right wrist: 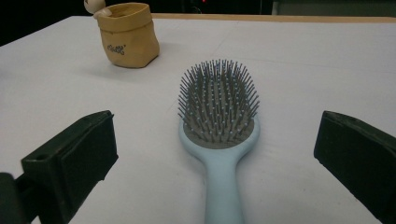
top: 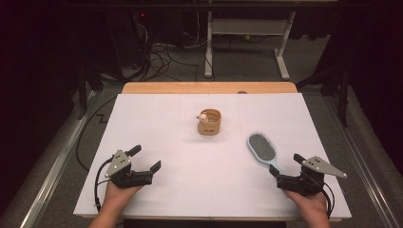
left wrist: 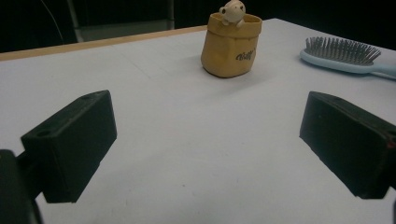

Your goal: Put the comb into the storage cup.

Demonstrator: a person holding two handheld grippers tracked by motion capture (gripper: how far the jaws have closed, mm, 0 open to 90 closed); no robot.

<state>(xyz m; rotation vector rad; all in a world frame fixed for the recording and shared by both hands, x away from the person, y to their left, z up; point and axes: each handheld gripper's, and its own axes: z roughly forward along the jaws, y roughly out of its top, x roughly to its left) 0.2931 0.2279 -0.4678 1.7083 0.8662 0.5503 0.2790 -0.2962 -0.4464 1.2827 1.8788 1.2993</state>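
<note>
The pale blue hairbrush [right wrist: 219,135] lies bristles-up on the table, its handle running straight back between the right gripper's [top: 285,168] wide-open jaws, far from the equally wide left gripper [top: 145,158].

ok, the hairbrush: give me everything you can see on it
The hairbrush is pale blue, plastic by the look of it, with an oval head, a grey pad packed with dark, light-tipped bristles, and a straight handle. It lies flat on the white table cover, bristles up, right of the tan pot and apart from it. Its handle points toward the right tool, whose jaws stand open on either side of the handle without pressing on it. Only the table touches the hairbrush.
</note>
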